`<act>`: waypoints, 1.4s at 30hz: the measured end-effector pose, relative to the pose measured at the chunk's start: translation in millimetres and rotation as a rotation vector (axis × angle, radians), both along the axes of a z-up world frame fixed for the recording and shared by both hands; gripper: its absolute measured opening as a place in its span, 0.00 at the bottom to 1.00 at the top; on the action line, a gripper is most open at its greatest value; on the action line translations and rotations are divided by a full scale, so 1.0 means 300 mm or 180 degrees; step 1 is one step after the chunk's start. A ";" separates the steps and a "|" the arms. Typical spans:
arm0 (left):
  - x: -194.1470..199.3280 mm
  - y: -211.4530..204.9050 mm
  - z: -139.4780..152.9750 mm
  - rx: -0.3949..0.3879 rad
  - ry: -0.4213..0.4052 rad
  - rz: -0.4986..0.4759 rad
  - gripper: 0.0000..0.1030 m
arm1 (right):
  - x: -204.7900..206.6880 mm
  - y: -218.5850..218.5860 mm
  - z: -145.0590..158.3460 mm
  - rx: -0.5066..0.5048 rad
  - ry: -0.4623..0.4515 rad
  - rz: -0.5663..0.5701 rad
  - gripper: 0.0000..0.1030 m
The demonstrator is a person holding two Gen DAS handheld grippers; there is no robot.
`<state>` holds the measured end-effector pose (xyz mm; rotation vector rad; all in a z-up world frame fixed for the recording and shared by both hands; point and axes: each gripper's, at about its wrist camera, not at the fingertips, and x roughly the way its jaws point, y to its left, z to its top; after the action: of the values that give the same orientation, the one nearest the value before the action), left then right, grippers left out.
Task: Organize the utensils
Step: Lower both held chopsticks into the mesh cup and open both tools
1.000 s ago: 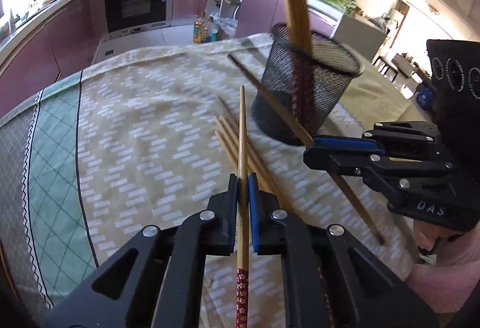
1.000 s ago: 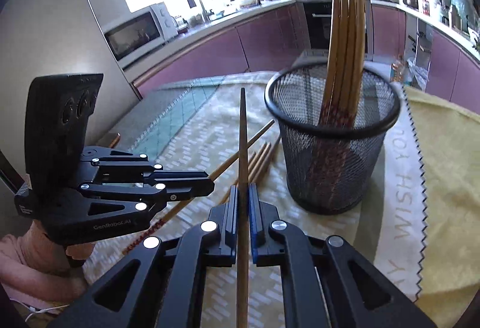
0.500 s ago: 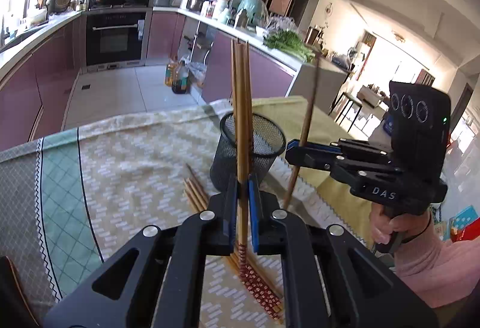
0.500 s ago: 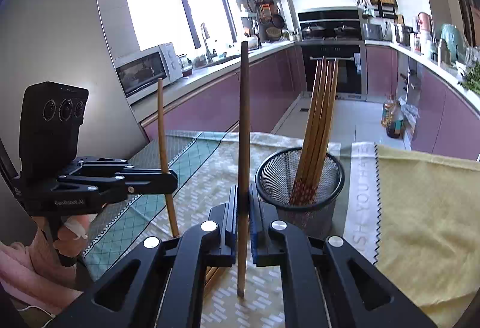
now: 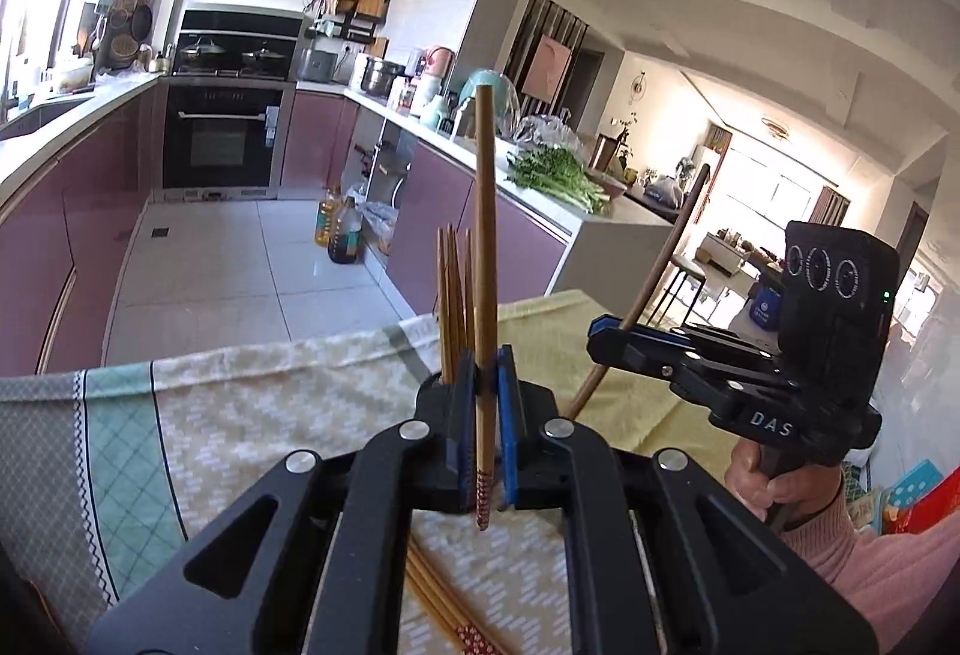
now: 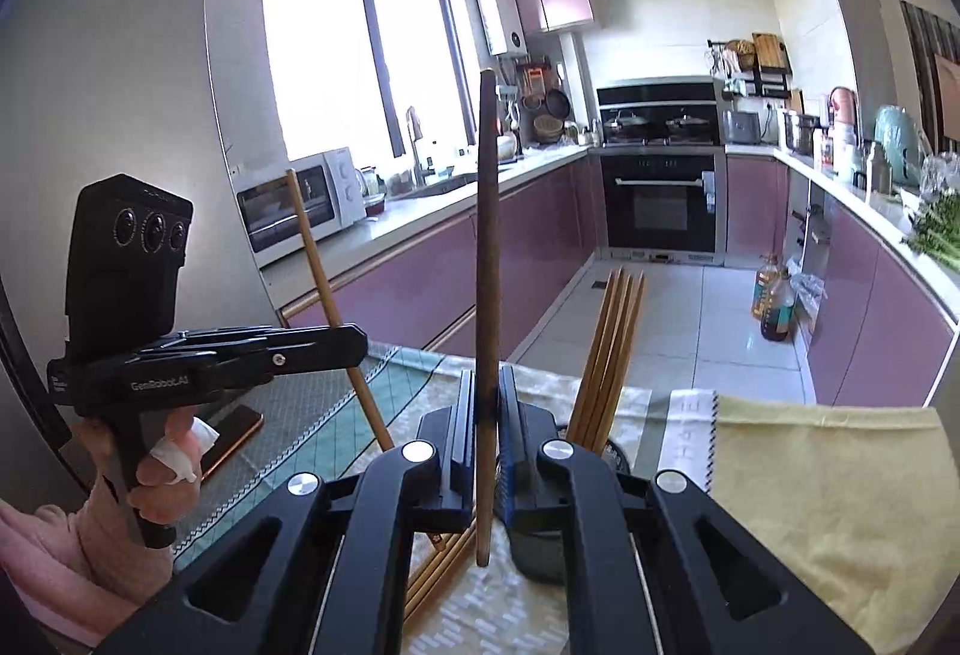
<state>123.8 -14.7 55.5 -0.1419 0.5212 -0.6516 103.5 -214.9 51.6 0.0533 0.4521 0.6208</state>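
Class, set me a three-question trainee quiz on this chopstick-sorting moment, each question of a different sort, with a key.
1. True or false: the left gripper is shut on a chopstick.
2. What does the right gripper hold? A) a spoon B) a chopstick C) nothing
3. Fill in: loose chopsticks lie on the ___.

Key: 1 true; 2 B; 3 tablecloth.
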 end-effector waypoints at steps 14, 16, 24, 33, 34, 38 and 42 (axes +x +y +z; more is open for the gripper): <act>0.095 -0.098 0.078 0.0131 -0.0210 0.0043 0.07 | 0.058 -0.039 0.081 0.0036 -0.0276 -0.0204 0.06; 0.115 -0.113 0.055 0.0194 -0.0150 0.0049 0.08 | 0.076 -0.025 0.053 -0.0018 -0.0204 -0.0226 0.06; 0.169 -0.153 -0.059 0.0535 0.0129 -0.0079 0.08 | 0.158 -0.011 -0.063 -0.0102 0.0267 -0.0209 0.06; 0.213 -0.183 -0.133 0.0758 0.0383 -0.0223 0.08 | 0.225 0.003 -0.144 -0.0147 0.0711 -0.0187 0.06; 0.223 -0.189 -0.143 0.0786 0.0424 -0.0239 0.08 | 0.234 0.004 -0.150 -0.0157 0.0735 -0.0203 0.06; 0.259 -0.200 -0.172 0.0823 0.0529 -0.0215 0.07 | 0.260 0.006 -0.162 -0.0159 0.0784 -0.0257 0.07; 0.287 -0.210 -0.193 0.0818 0.0585 -0.0173 0.08 | 0.288 0.016 -0.173 -0.0169 0.0806 -0.0282 0.08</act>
<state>209.7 -77.7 -2.6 0.0554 0.7832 -0.6221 190.0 -210.1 -0.4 0.1016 0.7073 0.5164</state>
